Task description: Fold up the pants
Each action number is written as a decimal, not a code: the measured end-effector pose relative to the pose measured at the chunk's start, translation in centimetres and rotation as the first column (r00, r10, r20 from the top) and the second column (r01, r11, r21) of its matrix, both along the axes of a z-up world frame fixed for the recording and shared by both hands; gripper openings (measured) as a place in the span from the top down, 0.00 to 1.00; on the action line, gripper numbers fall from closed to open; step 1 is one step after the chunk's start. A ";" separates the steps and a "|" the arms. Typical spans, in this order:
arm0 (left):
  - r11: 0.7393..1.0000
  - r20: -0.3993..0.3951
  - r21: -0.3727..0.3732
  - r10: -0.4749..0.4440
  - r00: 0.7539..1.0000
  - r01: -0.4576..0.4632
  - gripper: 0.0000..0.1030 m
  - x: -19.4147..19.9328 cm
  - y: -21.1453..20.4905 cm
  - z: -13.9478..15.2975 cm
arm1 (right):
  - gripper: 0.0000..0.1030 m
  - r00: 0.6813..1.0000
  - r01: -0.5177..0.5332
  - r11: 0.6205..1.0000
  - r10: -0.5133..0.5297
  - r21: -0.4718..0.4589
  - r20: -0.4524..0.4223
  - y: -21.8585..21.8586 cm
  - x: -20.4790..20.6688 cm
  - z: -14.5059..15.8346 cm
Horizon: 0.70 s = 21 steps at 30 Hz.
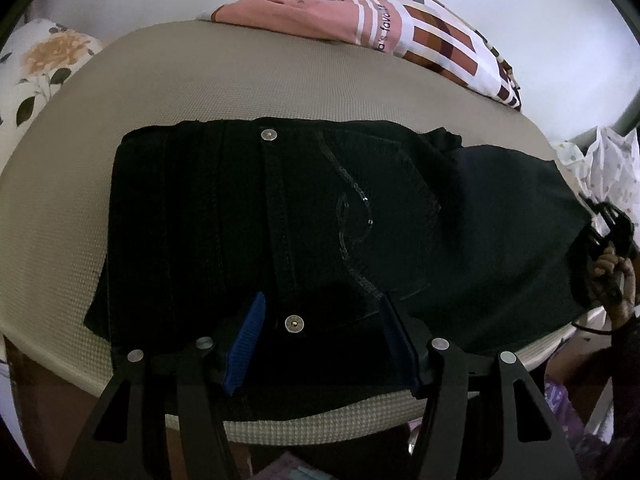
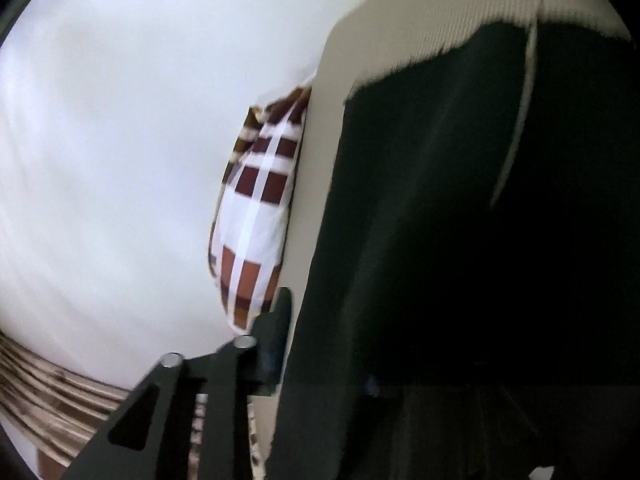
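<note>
With its jaws spread wide over the waistband, the left gripper (image 1: 320, 332) hovers by black pants (image 1: 304, 216) on the mat (image 1: 240, 92), while the right gripper (image 2: 320, 344) seems clenched on the legs; the denim looks heavy and floppy, best gripped at thick seams.

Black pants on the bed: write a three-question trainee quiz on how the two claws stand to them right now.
1. True or false: the left claw is open around the black pants.
2. What does the right claw grip? A) checked pillow B) pants leg C) floral pillow
3. Fill in: the pants lie on a beige ____.

Key: 1 true; 2 B; 3 mat.
</note>
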<state>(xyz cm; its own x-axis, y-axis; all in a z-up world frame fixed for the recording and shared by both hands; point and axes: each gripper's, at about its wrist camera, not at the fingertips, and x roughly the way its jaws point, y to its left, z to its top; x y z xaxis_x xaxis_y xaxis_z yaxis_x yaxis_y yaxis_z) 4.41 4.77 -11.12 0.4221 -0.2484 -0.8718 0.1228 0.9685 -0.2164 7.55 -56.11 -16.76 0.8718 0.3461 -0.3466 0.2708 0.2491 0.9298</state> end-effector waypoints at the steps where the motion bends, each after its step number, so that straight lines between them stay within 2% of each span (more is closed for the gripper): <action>1: 1.000 0.001 0.005 -0.003 1.000 0.003 0.42 -0.1 0.0 0.0 | 0.93 0.999 -0.001 0.999 0.000 -0.045 -0.032 -0.2 -0.3 0.4; 5: 1.000 0.003 0.019 -0.014 1.000 0.014 0.42 -0.2 -0.2 0.0 | 0.95 0.997 -0.023 0.992 0.012 -0.125 -0.082 -0.4 -1.5 2.1; 10: 1.000 -0.003 0.001 -0.002 1.000 0.002 0.42 -0.4 0.2 0.3 | 0.95 0.994 -0.055 0.975 0.033 -0.215 -0.104 0.1 -6.2 4.0; 15: 1.000 -0.004 0.000 -0.002 1.000 0.002 0.42 -0.2 0.2 0.3 | 0.95 0.988 -0.051 0.985 0.025 -0.166 -0.152 0.2 -10.8 2.4; 21: 1.000 0.002 0.009 -0.004 1.000 0.004 0.42 -0.1 0.1 0.4 | 0.95 0.978 -0.030 0.996 0.012 -0.084 -0.208 0.6 -14.6 -1.4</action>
